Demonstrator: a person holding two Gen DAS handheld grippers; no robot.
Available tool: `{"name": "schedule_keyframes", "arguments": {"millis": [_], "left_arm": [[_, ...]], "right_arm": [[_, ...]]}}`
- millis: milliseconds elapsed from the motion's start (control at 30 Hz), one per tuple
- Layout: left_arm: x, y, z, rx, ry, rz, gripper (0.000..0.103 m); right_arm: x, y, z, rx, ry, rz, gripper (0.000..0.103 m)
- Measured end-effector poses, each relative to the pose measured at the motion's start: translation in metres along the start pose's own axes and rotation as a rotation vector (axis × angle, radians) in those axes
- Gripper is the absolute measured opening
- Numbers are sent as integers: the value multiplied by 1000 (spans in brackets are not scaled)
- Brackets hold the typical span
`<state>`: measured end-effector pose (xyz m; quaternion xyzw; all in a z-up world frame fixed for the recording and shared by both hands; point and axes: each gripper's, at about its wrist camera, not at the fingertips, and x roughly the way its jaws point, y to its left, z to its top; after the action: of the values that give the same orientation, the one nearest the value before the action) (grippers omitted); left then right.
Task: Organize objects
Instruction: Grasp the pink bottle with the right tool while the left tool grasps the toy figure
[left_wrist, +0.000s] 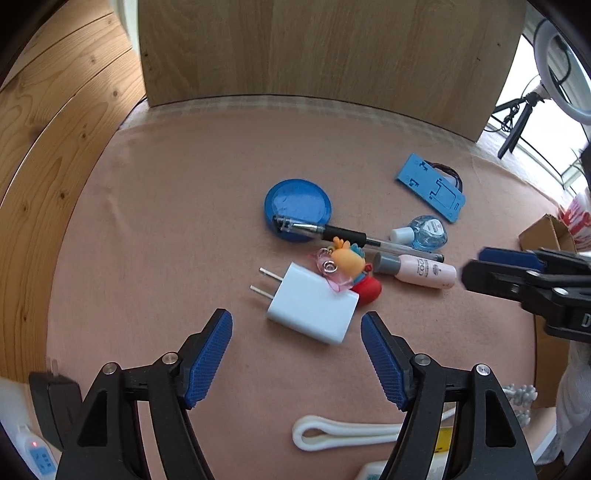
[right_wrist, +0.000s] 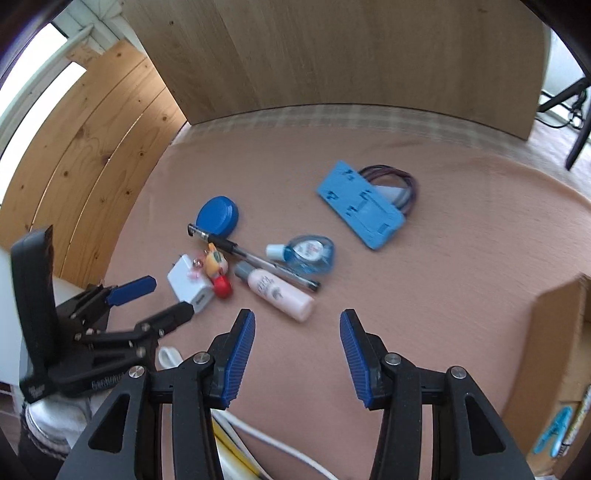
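A white plug charger (left_wrist: 310, 306) lies on the pink cloth, just ahead of and between the tips of my open left gripper (left_wrist: 295, 317); the pads do not touch it. An orange and red keychain toy (left_wrist: 351, 262) rests against the charger. Beyond it lie a black pen (left_wrist: 332, 232), a round blue case (left_wrist: 297, 208), a small clear blue bottle (left_wrist: 424, 230) and a blue stand (left_wrist: 432, 188). My right gripper (right_wrist: 297, 314) is open, hovering by the base of a pink bottle with a grey cap (right_wrist: 277, 290) and holding nothing. The right wrist view shows the left gripper (right_wrist: 168, 297) beside the charger (right_wrist: 184, 282).
A wooden panel (left_wrist: 314, 48) stands along the back of the cloth, with plank walls on the left. An open cardboard box (right_wrist: 554, 332) sits at the right. A white looped strap (left_wrist: 343, 432) lies at the near edge, and a power strip (left_wrist: 37, 454) at the lower left.
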<state>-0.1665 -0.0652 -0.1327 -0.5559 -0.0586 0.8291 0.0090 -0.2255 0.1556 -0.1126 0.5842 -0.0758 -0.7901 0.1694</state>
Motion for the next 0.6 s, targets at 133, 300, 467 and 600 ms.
{"name": "schedule_keyframes", "arguments": {"millis": [133, 300, 467, 600], "left_arm": [[5, -3, 4, 44, 4, 15, 76], [2, -10, 11, 97, -39, -11, 76], [9, -20, 19, 155, -45, -26, 75], [14, -30, 22, 206, -40, -52, 68]], "right_arm": [[17, 8, 11, -1, 18, 5, 44], [30, 11, 19, 4, 44, 1, 44], [40, 13, 21, -19, 67, -10, 44], [48, 16, 24, -54, 79, -22, 42]]}}
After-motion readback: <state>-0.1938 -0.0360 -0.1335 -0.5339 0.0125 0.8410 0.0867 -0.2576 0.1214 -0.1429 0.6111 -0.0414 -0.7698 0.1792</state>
